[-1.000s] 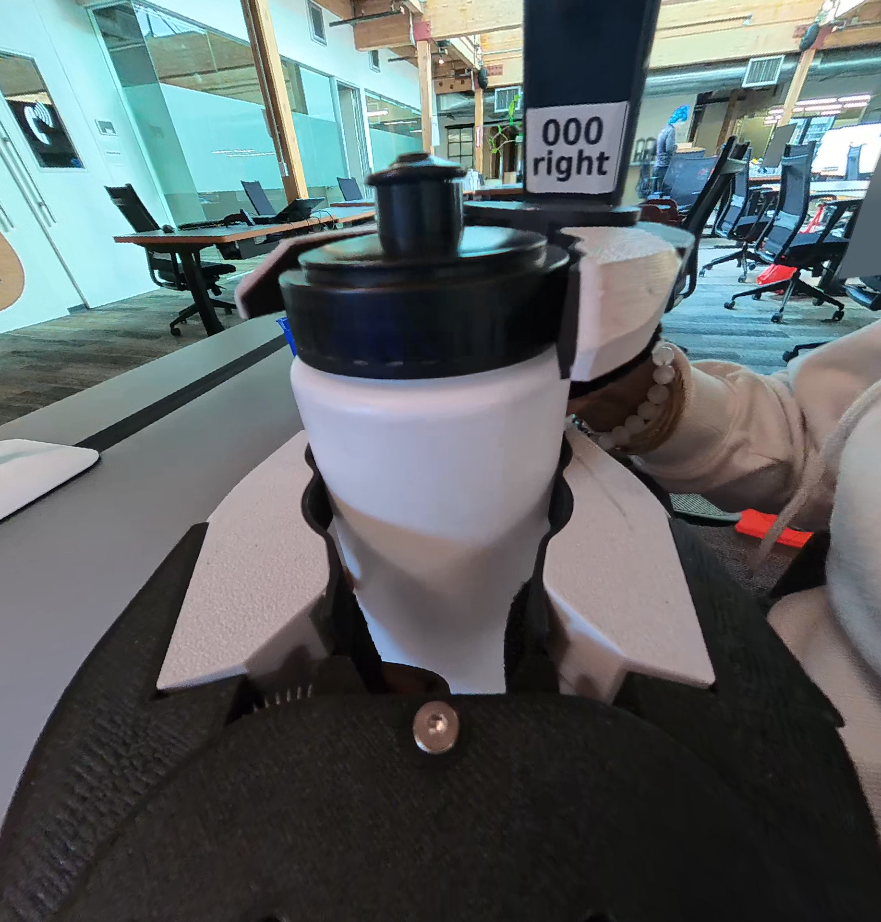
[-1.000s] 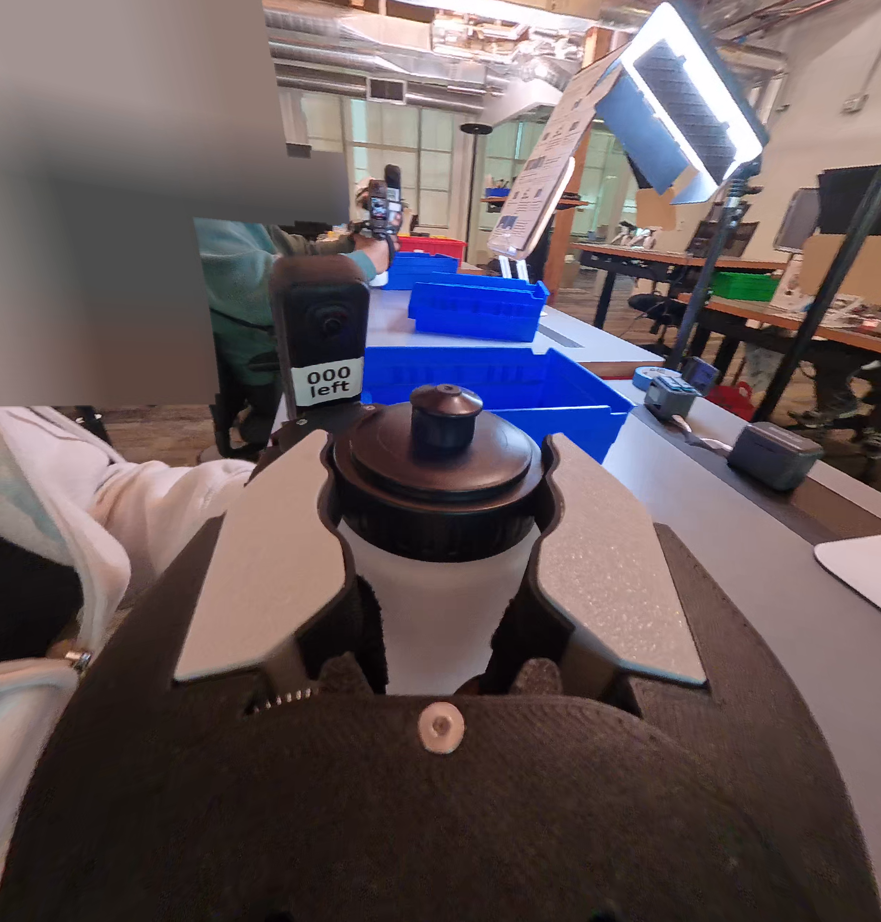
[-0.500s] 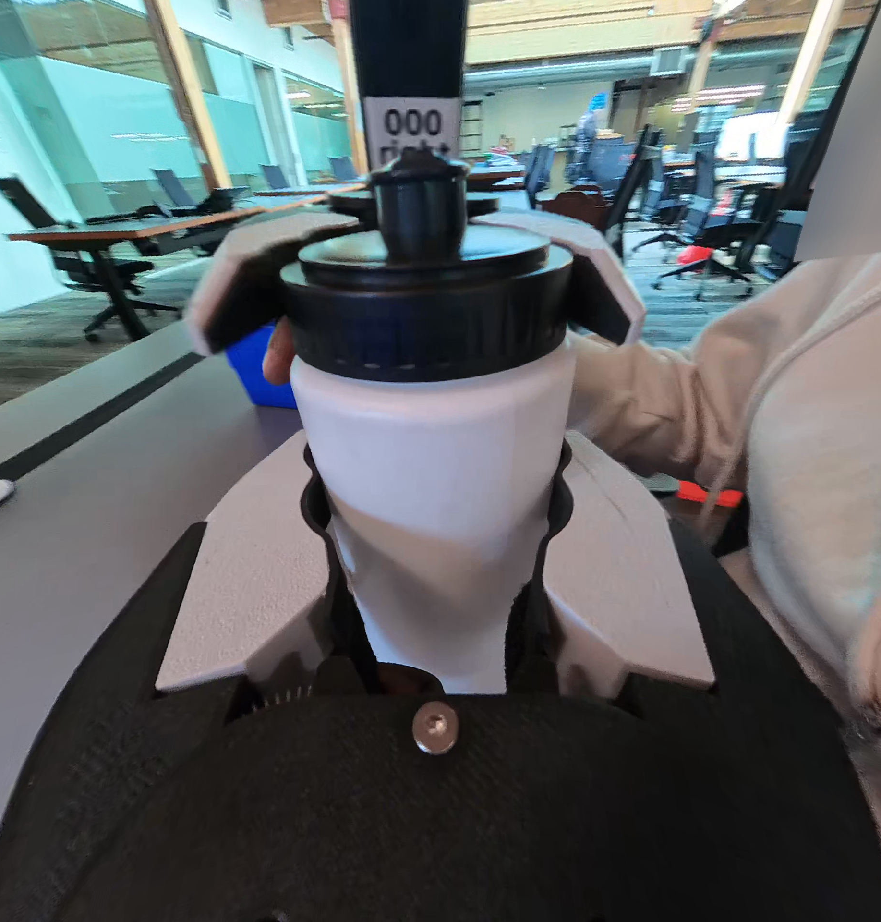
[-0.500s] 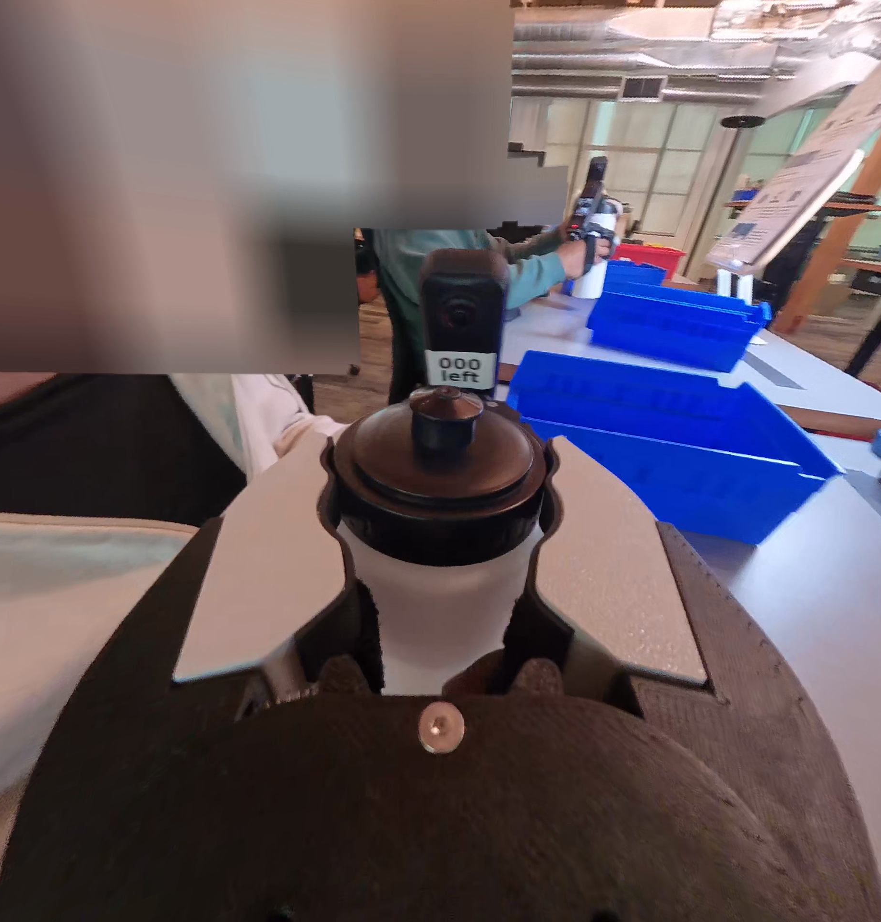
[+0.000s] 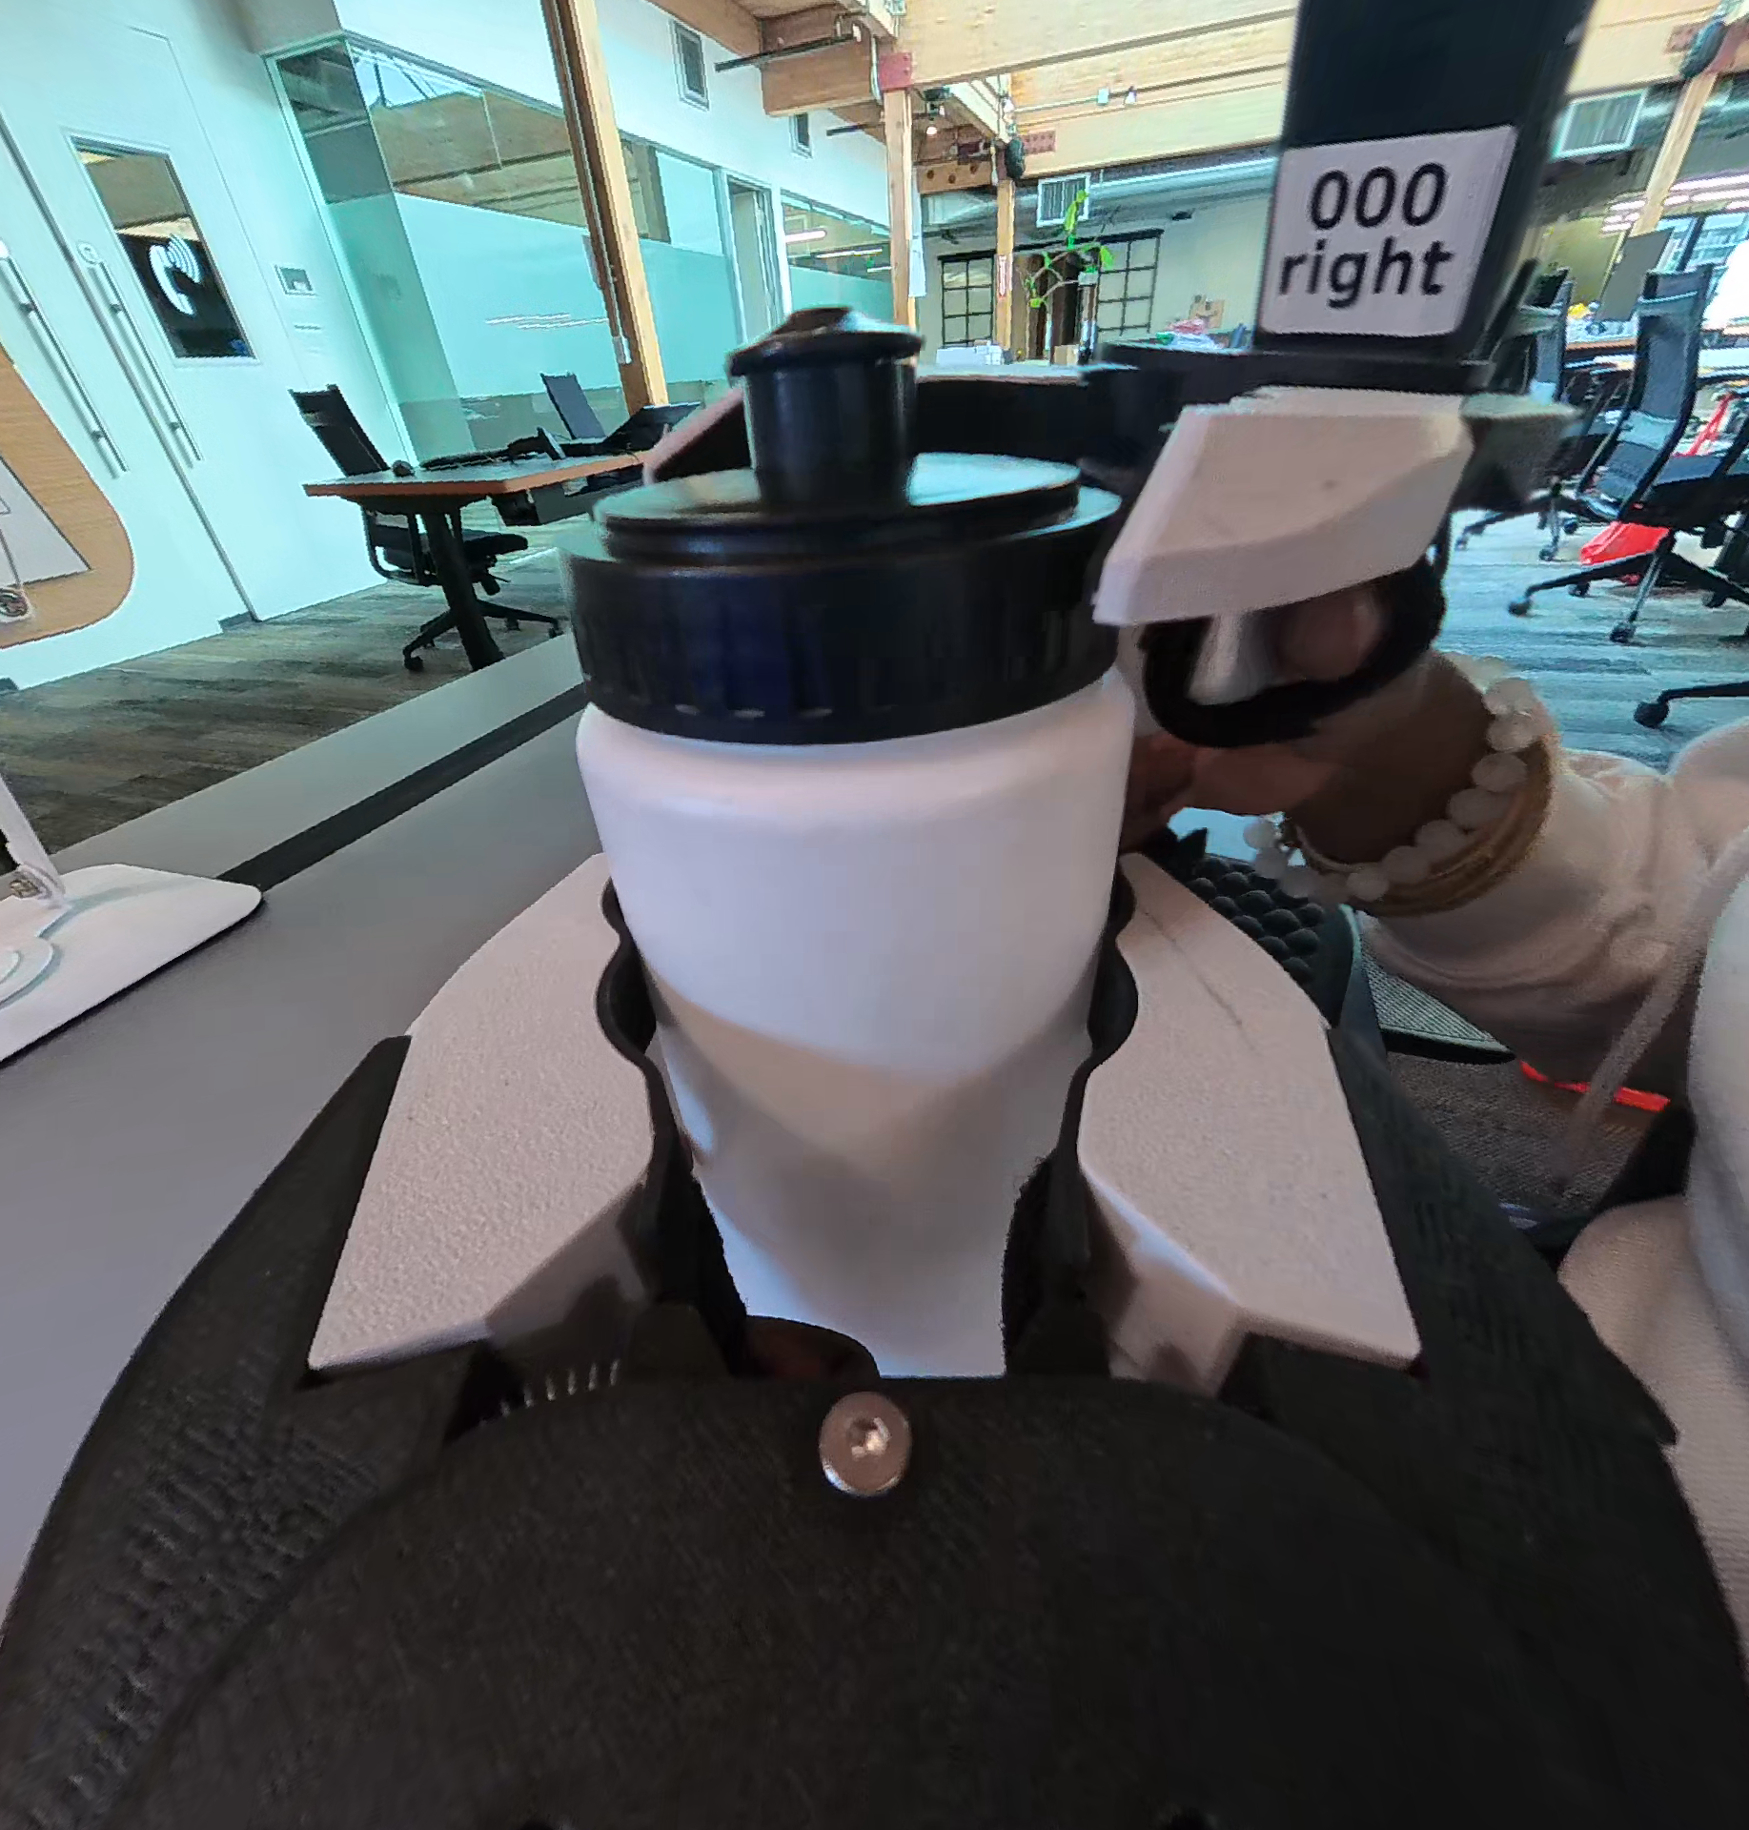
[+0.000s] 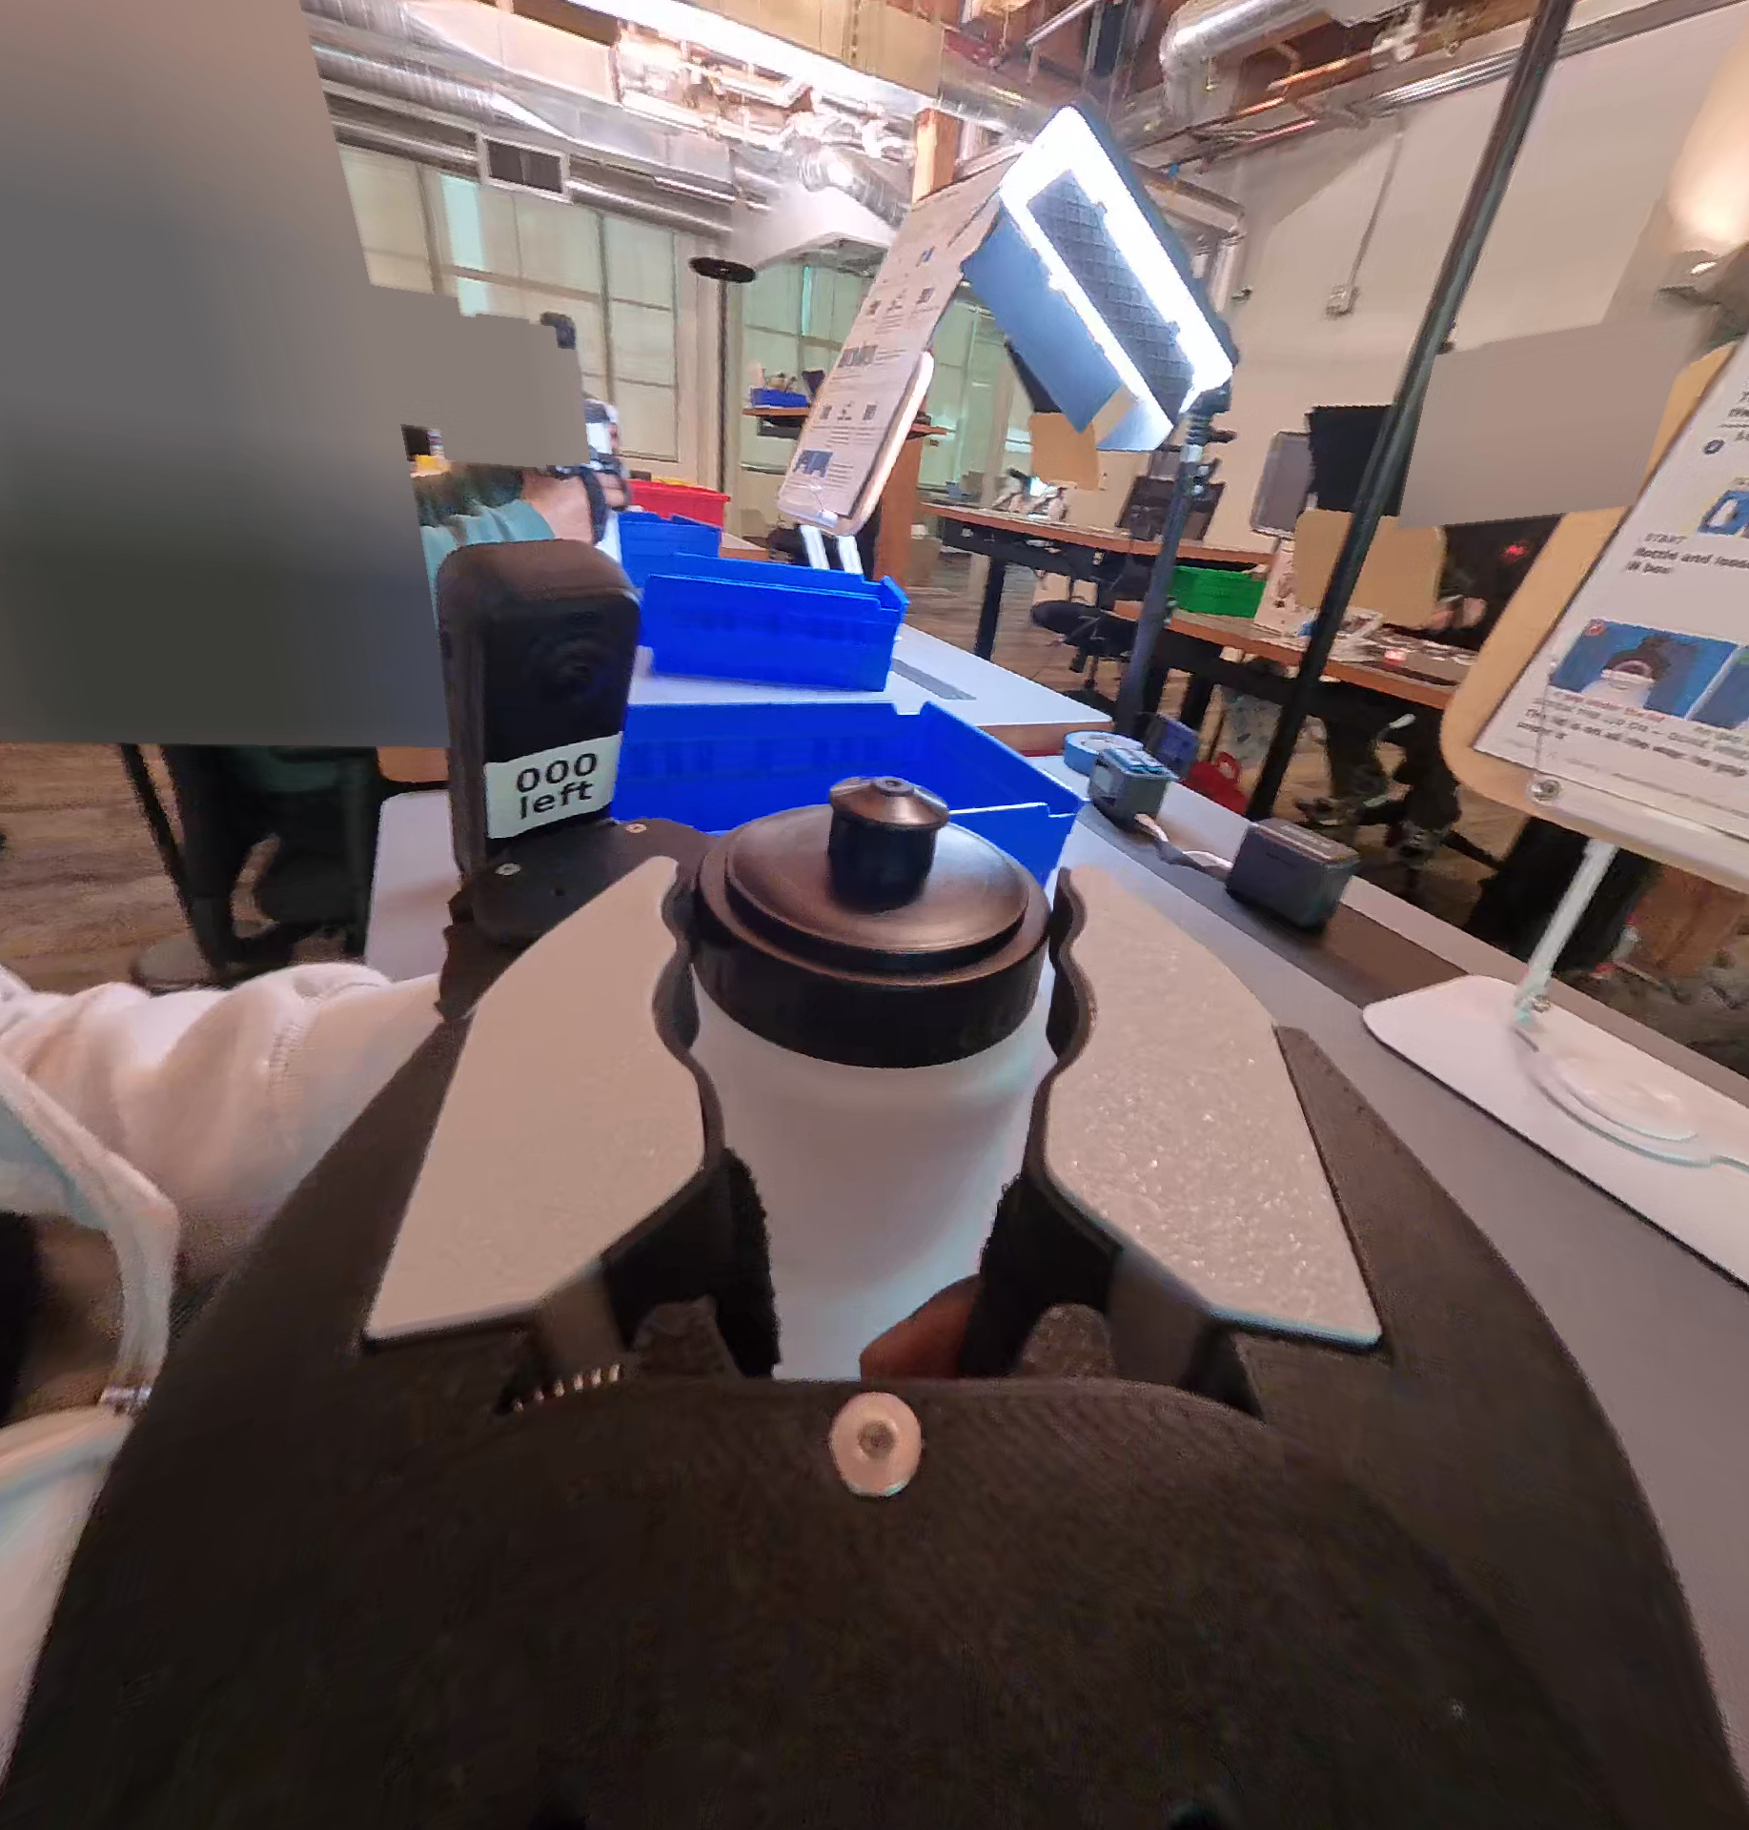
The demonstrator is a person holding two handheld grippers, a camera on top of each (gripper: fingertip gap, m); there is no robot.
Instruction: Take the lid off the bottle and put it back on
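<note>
A white bottle (image 5: 850, 891) with a black screw lid (image 5: 840, 634) and a pull spout stands upright between both grippers. My left gripper (image 5: 865, 921) is shut on the bottle's white body below the lid. My right gripper (image 6: 865, 891) comes from the opposite side and is shut on the lid (image 6: 870, 951), one finger on each side of its rim. In the left wrist view one of its white fingers (image 5: 1286, 505) lies against the lid's right edge, and the other is mostly hidden behind the lid. The lid sits on the bottle's neck.
The grey table (image 5: 207, 1069) runs under the bottle. A white sign-stand base (image 6: 1563, 1099) lies to one side. Blue bins (image 6: 830, 762) stand behind the bottle, with small grey devices (image 6: 1291, 876) beside them. The holder's white sleeve (image 5: 1563, 931) is close on the right.
The right gripper swung around the lid to sit straight behind it half a second ago, then swung back to the right. The left view turned right and then back. The bottle stays held.
</note>
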